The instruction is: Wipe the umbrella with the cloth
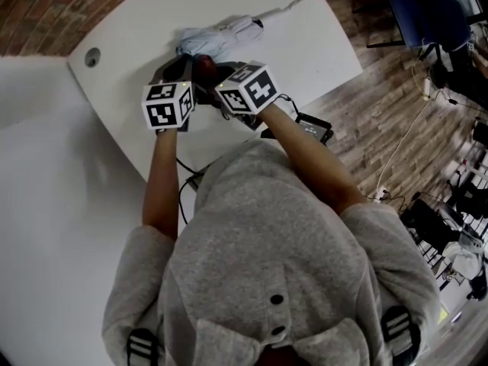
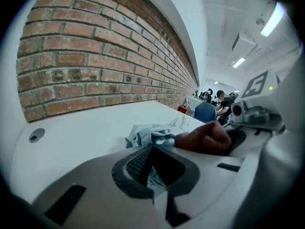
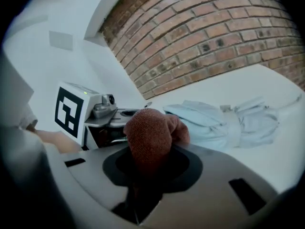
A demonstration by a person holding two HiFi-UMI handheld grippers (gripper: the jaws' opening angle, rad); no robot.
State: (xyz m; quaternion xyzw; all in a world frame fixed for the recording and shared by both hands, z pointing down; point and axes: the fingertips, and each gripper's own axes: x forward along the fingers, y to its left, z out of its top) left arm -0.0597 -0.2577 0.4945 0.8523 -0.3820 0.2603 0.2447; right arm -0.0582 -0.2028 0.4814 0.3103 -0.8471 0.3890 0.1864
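On the white table [image 1: 145,33] the folded umbrella [image 1: 229,35] lies just ahead, its long axis slanting away rightward. The right gripper [image 3: 150,163] pinches the cloth [image 3: 150,135] beside it, and the left gripper [image 2: 153,174] seems closed on its fabric.

A red brick wall [image 2: 95,56] runs behind a white table [image 1: 305,44] with a rounded corner and a small round cable hole [image 1: 92,57] near its edge. Beside it, the floor [image 1: 366,120] is grey-brown wood planks, crossed by a pale cable [image 1: 402,142]. A blue chair [image 1: 415,14] stands further off. Long strip lights [image 2: 274,20] glow on the white ceiling.
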